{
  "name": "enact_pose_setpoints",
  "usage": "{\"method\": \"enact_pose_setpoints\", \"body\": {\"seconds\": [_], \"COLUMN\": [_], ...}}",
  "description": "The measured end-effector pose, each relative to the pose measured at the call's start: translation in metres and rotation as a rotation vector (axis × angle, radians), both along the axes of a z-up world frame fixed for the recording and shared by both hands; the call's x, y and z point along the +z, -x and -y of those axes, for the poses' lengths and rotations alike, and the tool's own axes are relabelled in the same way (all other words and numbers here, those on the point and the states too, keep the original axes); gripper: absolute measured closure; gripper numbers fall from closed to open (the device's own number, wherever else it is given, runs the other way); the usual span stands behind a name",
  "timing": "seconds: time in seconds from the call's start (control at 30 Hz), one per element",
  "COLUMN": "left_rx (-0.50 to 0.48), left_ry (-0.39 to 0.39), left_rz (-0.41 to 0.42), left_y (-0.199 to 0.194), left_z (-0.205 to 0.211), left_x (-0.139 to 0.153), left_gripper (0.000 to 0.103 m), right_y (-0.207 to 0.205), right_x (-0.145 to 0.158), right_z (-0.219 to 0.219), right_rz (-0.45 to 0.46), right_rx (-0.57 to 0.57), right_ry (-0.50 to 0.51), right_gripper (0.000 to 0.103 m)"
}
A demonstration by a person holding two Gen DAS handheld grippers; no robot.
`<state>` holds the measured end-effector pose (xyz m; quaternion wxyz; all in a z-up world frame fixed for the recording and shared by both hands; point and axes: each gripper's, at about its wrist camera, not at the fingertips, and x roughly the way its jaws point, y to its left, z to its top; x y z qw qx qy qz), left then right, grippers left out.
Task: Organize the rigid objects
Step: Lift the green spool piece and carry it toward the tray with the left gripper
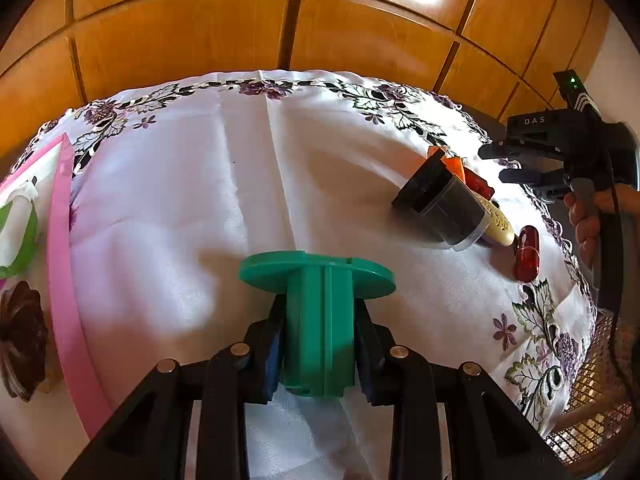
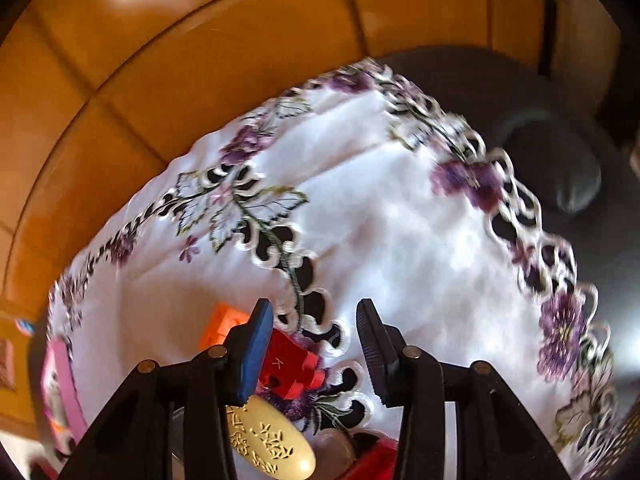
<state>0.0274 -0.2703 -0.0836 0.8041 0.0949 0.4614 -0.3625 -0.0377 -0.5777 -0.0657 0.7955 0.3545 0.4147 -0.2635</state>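
We keep the left gripper (image 1: 320, 344) clamped on the green spool (image 1: 320, 300); we carry it left to the pink tray (image 1: 64, 280); the right gripper (image 2: 316, 344) hangs part-open, empty, over the red block (image 2: 288, 372).

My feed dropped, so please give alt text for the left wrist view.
The left gripper is shut on a green plastic spool above a white floral tablecloth. A pink tray sits left; a black jar lies right.
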Motion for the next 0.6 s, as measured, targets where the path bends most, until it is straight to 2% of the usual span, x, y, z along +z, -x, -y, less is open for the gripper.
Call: {"method": "enact_pose_setpoints", "body": {"seconds": [0.2, 0.43, 0.6], "left_rx": [0.000, 0.002, 0.002], "left_ry": [0.005, 0.008, 0.014], "left_rz": [0.000, -0.001, -0.005], "left_y": [0.000, 0.000, 0.000], "left_z": [-0.001, -0.001, -0.002], "left_x": [0.000, 0.000, 0.000], "left_gripper": [0.072, 0.072, 0.072], "right_y": [-0.008, -0.027, -0.036], "right_x": [0.004, -0.009, -0.012], "right_z": [-0.012, -0.025, -0.037], "right_rz": [-0.006, -0.065, -0.113], "right_rx": [0.066, 0.156, 0.218], "right_ry": [0.005, -0.023, 0.030], "right_gripper": [0.060, 0.059, 0.059]}}
